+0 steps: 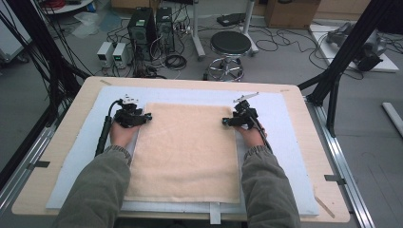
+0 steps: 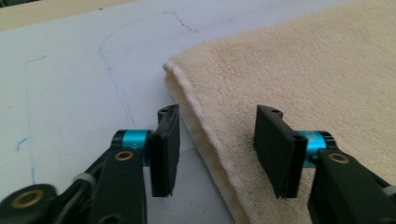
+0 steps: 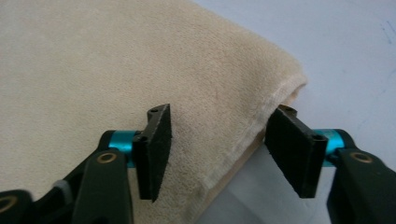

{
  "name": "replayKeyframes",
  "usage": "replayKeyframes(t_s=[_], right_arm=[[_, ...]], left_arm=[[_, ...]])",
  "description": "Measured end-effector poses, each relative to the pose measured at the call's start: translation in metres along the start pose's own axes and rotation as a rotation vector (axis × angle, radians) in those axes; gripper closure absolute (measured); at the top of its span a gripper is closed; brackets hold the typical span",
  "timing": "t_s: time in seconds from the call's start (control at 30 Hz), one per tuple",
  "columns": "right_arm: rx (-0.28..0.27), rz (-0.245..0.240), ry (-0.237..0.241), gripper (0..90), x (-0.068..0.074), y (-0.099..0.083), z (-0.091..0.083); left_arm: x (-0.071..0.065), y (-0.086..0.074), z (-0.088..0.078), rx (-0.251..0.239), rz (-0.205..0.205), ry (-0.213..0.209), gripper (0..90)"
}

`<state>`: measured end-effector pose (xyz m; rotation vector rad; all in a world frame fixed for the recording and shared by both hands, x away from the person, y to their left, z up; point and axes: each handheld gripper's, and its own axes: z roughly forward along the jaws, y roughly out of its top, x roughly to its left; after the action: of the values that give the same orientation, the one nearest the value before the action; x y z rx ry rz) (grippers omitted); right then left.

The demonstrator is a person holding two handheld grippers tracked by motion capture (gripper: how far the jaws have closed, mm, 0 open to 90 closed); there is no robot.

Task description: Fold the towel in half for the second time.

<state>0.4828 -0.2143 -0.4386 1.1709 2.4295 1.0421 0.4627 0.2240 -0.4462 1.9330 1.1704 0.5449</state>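
Observation:
A cream towel, folded double, lies flat on the white mat. My left gripper sits at the towel's far left corner, and a hand holds it from behind. In the left gripper view its jaws stand open astride the towel's hemmed left edge; one pad is over the mat, the other over the cloth. My right gripper sits at the far right corner. Its jaws are open around the towel's folded right edge, and the pads do not press on it.
The mat covers most of a wooden table. A cable trails back from the left gripper along the mat. Beyond the table stand a black stool and computer towers on the floor. A black frame post rises at the right.

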Motion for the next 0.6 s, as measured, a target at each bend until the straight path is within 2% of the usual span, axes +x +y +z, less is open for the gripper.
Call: replayKeyframes(t_s=[0.03, 0.13, 0.17, 0.2, 0.23, 0.27, 0.33, 0.5, 0.6], right_arm=[[-0.001, 0.0, 0.006, 46.7, 0.0, 0.0, 0.0], [-0.008, 0.005, 0.021, 54.9, 0.0, 0.001, 0.001], [-0.006, 0.013, 0.033, 59.7, 0.001, 0.001, 0.001], [-0.003, 0.016, 0.062, 71.1, 0.002, 0.001, 0.002], [-0.003, 0.016, 0.062, 71.1, 0.002, 0.001, 0.002], [0.0, 0.012, 0.085, 76.5, 0.003, 0.002, 0.002], [0.007, -0.004, 0.089, 80.0, 0.005, 0.003, 0.002], [-0.009, -0.007, 0.111, 82.3, 0.006, 0.005, -0.003], [-0.035, -0.024, 0.118, 82.6, 0.007, 0.009, -0.011]], left_arm=[[0.0, 0.0, 0.001, 0.0, -0.018, -0.013, 57.9], [-0.003, 0.001, 0.002, 0.012, -0.017, -0.021, 67.8], [-0.004, 0.0, 0.002, 0.01, -0.024, -0.025, 70.5], [-0.004, 0.0, 0.002, 0.009, -0.042, -0.036, 77.4], [-0.004, 0.0, 0.002, 0.011, -0.052, -0.045, 77.4], [-0.003, 0.0, 0.002, 0.014, -0.054, -0.048, 79.5], [-0.004, 0.001, 0.002, 0.014, -0.069, -0.047, 82.2], [-0.004, 0.003, -0.003, 0.018, -0.057, -0.04, 83.6], [-0.005, 0.007, -0.01, -0.012, -0.041, -0.038, 83.8]])
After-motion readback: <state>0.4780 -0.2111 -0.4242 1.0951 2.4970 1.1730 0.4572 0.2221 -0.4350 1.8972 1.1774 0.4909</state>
